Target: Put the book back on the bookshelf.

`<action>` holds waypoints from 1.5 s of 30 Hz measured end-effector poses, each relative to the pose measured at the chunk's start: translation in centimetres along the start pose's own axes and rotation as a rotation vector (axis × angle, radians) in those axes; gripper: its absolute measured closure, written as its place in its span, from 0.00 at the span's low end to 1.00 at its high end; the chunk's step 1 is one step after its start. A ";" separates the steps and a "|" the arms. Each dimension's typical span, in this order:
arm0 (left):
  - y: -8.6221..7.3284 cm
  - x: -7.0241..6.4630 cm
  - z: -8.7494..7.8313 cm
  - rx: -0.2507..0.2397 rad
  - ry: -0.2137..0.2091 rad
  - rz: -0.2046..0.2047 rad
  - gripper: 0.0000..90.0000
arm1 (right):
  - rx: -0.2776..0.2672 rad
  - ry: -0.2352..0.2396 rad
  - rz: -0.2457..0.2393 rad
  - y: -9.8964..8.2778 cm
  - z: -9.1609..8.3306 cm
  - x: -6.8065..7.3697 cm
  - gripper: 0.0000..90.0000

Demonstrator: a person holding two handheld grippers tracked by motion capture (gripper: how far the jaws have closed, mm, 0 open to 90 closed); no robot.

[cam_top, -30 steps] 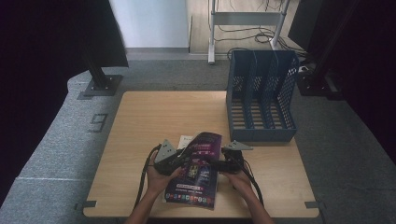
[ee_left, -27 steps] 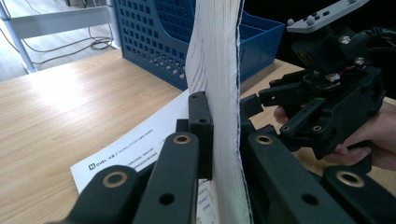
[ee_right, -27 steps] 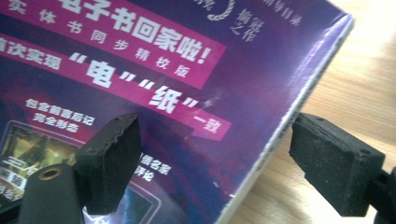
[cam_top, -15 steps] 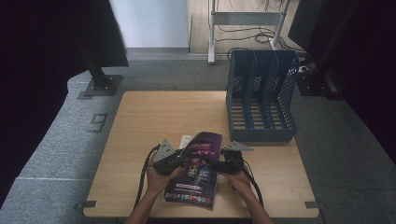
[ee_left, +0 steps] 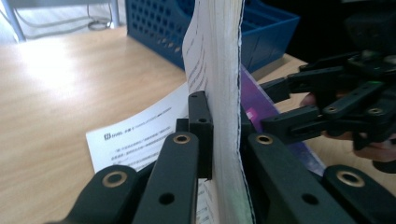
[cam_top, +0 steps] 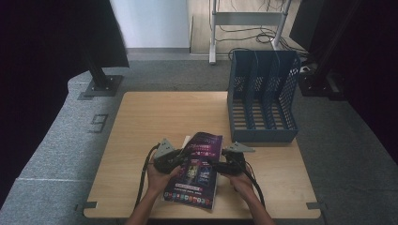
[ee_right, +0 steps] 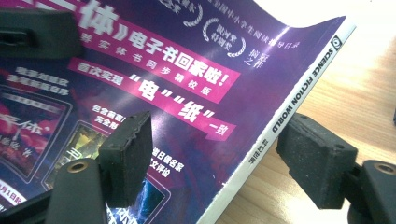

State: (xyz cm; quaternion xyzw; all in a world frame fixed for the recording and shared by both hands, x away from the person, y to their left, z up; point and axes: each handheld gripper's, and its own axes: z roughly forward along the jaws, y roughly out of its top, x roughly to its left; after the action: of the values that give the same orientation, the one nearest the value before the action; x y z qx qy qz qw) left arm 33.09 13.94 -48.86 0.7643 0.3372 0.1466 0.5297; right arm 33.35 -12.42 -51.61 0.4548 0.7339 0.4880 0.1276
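A magazine [cam_top: 195, 171] with a purple cover lies tilted at the table's near edge. Its left side is lifted. My left gripper [cam_top: 184, 157] is shut on that side. In the left gripper view the white page block [ee_left: 219, 70] stands clamped between the two pads of the left gripper [ee_left: 222, 121]. My right gripper [cam_top: 215, 165] is at the magazine's right side and is open. Its jaws have just been closing. In the right gripper view the right gripper [ee_right: 219, 163] straddles the white spine of the magazine [ee_right: 163, 93], one pad over the cover, the other past the spine, neither pressing.
A blue slotted file rack [cam_top: 263, 93] stands at the table's far right. A white printed sheet [ee_left: 140, 135] lies under the magazine. The wooden table [cam_top: 164, 112] stretches bare to the far left. The person's hands come in at the near edge.
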 end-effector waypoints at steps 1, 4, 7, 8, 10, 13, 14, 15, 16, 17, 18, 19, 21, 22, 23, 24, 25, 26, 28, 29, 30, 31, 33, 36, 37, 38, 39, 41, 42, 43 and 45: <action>-0.2 0.3 0.2 0.005 -0.001 -0.012 0.95 | 0.006 -0.001 -0.002 -0.1 0.1 0.0 0.30; -0.6 0.8 0.6 0.022 -0.005 -0.035 0.95 | 0.021 -0.012 -0.008 -0.3 0.5 0.0 0.30; -1.0 0.8 1.0 0.042 0.007 -0.032 0.95 | 0.030 -0.013 -0.007 -0.4 0.7 -0.1 0.30; -1.0 0.8 1.1 0.049 0.012 -0.031 0.95 | 0.034 -0.014 -0.008 -0.4 0.8 -0.1 0.30; -1.3 0.8 1.4 0.063 0.021 -0.026 0.95 | 0.039 -0.017 -0.011 -0.5 0.9 0.0 0.29; -1.4 0.8 1.6 0.070 0.023 -0.030 0.95 | 0.048 -0.028 -0.020 -0.6 1.0 0.1 0.30; -1.4 0.9 1.6 0.070 0.022 -0.030 0.95 | 0.047 -0.030 -0.023 -0.6 1.0 0.1 0.30; -1.4 0.8 1.6 0.070 0.023 -0.030 0.95 | 0.045 -0.029 -0.023 -0.6 1.0 0.1 0.30; -1.4 0.8 1.6 0.070 0.025 -0.030 0.95 | 0.044 -0.028 -0.022 -0.6 1.0 0.2 0.30; -1.4 0.8 1.6 0.072 0.027 -0.030 0.95 | 0.044 -0.027 -0.023 -0.5 1.0 0.2 0.30; -1.4 0.9 1.7 0.075 0.028 -0.029 0.95 | 0.044 -0.027 -0.024 -0.5 1.1 0.2 0.30; -1.5 0.9 1.7 0.080 0.030 -0.029 0.95 | 0.048 -0.027 -0.030 -0.5 1.1 0.2 0.30; -1.6 1.1 1.8 0.087 0.036 -0.035 0.95 | 0.059 -0.025 -0.037 -0.3 1.5 0.1 0.31; -1.7 1.2 1.9 0.090 0.040 -0.037 0.95 | 0.063 -0.019 -0.032 -0.3 1.7 0.0 0.31; -1.7 1.2 1.9 0.094 0.042 -0.039 0.95 | 0.069 -0.016 -0.028 -0.2 2.0 -0.2 0.31; -1.8 1.3 2.0 0.099 0.045 -0.039 0.95 | 0.075 -0.014 -0.025 -0.2 2.1 -0.3 0.32; -1.9 1.4 2.1 0.105 0.049 -0.039 0.95 | 0.081 -0.010 -0.023 -0.2 2.3 -0.4 0.32; -2.0 1.4 2.3 0.111 0.053 -0.037 0.95 | 0.088 -0.009 -0.023 -0.2 2.5 -0.5 0.32; -2.1 1.4 2.4 0.115 0.057 -0.035 0.95 | 0.103 -0.008 -0.022 -0.2 2.8 -0.7 0.32; -2.1 1.4 2.5 0.118 0.058 -0.034 0.95 | 0.106 -0.006 -0.021 -0.2 2.9 -0.8 0.32; -2.1 1.4 2.5 0.118 0.058 -0.035 0.95 | 0.109 -0.005 -0.022 -0.2 3.0 -0.9 0.33; -2.1 1.4 2.6 0.120 0.060 -0.035 0.95 | 0.109 -0.005 -0.021 -0.2 3.1 -0.9 0.33; -2.2 1.4 2.6 0.121 0.060 -0.036 0.95 | 0.114 -0.004 -0.019 -0.2 3.3 -1.0 0.33; -2.2 1.5 2.7 0.123 0.060 -0.038 0.95 | 0.119 0.002 -0.014 -0.3 3.7 -1.2 0.34; -2.2 1.5 2.7 0.123 0.059 -0.038 0.95 | 0.120 0.004 -0.009 -0.3 3.8 -1.2 0.34; -2.2 1.5 2.7 0.124 0.059 -0.038 0.95 | 0.125 0.005 -0.007 -0.2 3.9 -1.3 0.34; -2.2 1.5 2.7 0.124 0.059 -0.039 0.95 | 0.128 0.005 -0.006 -0.2 4.0 -1.3 0.34; -2.2 1.5 2.7 0.123 0.058 -0.041 0.95 | 0.131 0.005 -0.005 -0.1 4.3 -1.3 0.34; -2.2 1.6 2.7 0.123 0.058 -0.042 0.95 | 0.132 0.004 -0.005 0.0 4.4 -1.3 0.34; -2.2 1.6 2.7 0.122 0.059 -0.043 0.95 | 0.132 0.004 -0.008 0.0 4.5 -1.3 0.35; -2.2 1.6 2.7 0.123 0.061 -0.043 0.95 | 0.137 0.004 -0.002 0.1 4.7 -1.3 0.35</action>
State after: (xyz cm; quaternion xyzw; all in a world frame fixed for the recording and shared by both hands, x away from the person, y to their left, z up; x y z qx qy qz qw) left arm 35.01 13.54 -52.19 0.7833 0.3779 0.1375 0.4741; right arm 37.13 -10.62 -54.22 0.4605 0.7664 0.4377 0.0952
